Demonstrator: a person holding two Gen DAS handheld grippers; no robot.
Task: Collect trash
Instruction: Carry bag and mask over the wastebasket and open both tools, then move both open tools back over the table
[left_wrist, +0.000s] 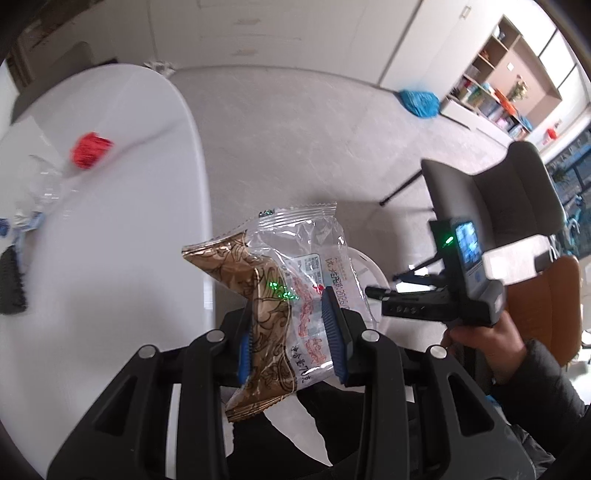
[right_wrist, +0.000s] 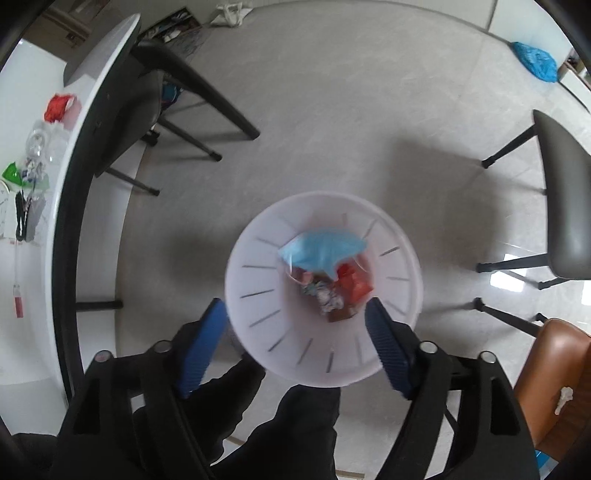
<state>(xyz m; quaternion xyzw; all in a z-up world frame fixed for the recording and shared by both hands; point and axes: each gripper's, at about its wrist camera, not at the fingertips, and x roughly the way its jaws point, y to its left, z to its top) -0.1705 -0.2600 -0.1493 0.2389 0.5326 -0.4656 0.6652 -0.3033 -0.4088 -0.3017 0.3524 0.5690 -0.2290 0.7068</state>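
my left claw is clamped on a snack wrapper, its blue pads pressing both sides of the packet. the wrapper is crinkled, part clear film with a serrated top seal, part gold-brown foil with a dark swirling pattern. red and blue chinese print runs across the clear half, along with a dark date stamp; the characters are too warped for me to read with any confidence. the packet hangs beyond the edge of the white bench, above the floor, with a pale rim of the bin showing just behind it.

my right claw stands wide apart with nothing between the pads, pointing down at the white round trash bin on the floor. inside the bin lie a crumpled light blue mask, a red wrapper and some mixed scraps i cannot make out. seen from the left wrist, my right hand grips that tool's handle beside the wrapper.

still on the bench are a red crumpled piece, some clear plastic and a black comb-like thing.
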